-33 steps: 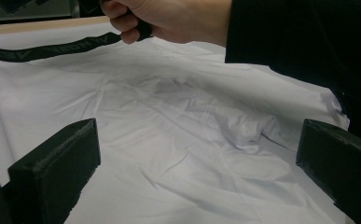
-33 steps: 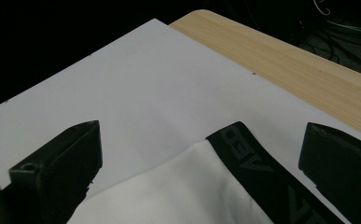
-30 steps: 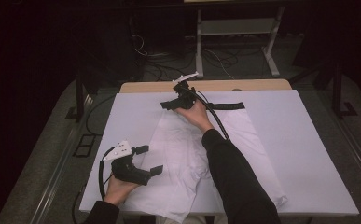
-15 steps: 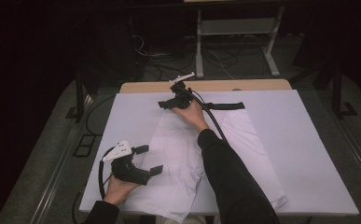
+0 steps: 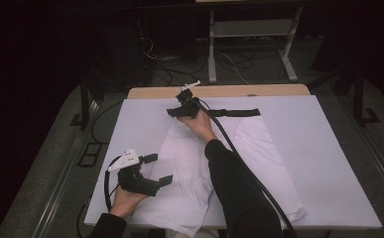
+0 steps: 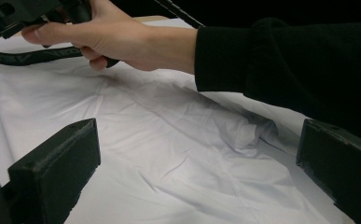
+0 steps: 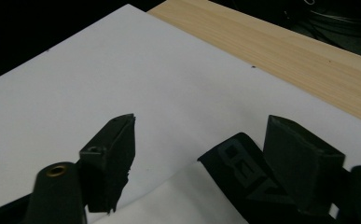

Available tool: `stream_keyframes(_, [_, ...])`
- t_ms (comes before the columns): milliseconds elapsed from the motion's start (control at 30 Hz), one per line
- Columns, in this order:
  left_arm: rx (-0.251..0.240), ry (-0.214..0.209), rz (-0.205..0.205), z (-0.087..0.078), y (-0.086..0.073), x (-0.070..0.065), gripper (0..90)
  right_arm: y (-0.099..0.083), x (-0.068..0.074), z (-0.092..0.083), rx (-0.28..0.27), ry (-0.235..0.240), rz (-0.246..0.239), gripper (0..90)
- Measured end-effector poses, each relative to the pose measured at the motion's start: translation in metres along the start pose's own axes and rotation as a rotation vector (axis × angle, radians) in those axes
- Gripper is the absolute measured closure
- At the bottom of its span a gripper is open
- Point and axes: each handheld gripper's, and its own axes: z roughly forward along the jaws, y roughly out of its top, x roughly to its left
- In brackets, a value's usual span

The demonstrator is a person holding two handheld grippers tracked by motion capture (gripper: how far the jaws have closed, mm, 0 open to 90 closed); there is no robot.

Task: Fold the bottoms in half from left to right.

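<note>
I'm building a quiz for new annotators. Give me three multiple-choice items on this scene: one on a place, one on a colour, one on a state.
1. Where do the right tongs work?
A. the garment's far end
B. its near hem
C. off the table

2. What colour is the waistband?
A. red
B. black
C. yellow

3. How are the left tongs?
A. shut on cloth
B. open, holding nothing
C. shut on a cable

Answers: 1 A, they sit at the far corner of the white garment; 2 B, a dark band along the far edge; 3 B, the jaws stand apart with nothing between them.
</note>
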Motion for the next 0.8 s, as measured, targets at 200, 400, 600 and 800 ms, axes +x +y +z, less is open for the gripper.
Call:
stream_keyframes(200, [-0.001,0.0,0.0,0.0,0.0,0.0,0.0,-0.003,0.0,0.005,0.014,-0.01,0.004,34.3])
stream_keyframes(400, [0.0,0.0,0.002,0.0,0.0,0.0,0.0,-0.005,0.001,0.009,0.033,-0.013,-0.005,44.1])
stream_keyframes(600, [0.0,0.001,0.003,0.0,0.0,0.0,0.0,-0.005,0.003,0.013,0.049,-0.029,-0.01,48.6])
stream_keyframes(800, [-0.002,0.001,0.002,0.0,0.0,0.0,0.0,-0.006,0.007,0.021,0.066,-0.063,-0.027,50.2])
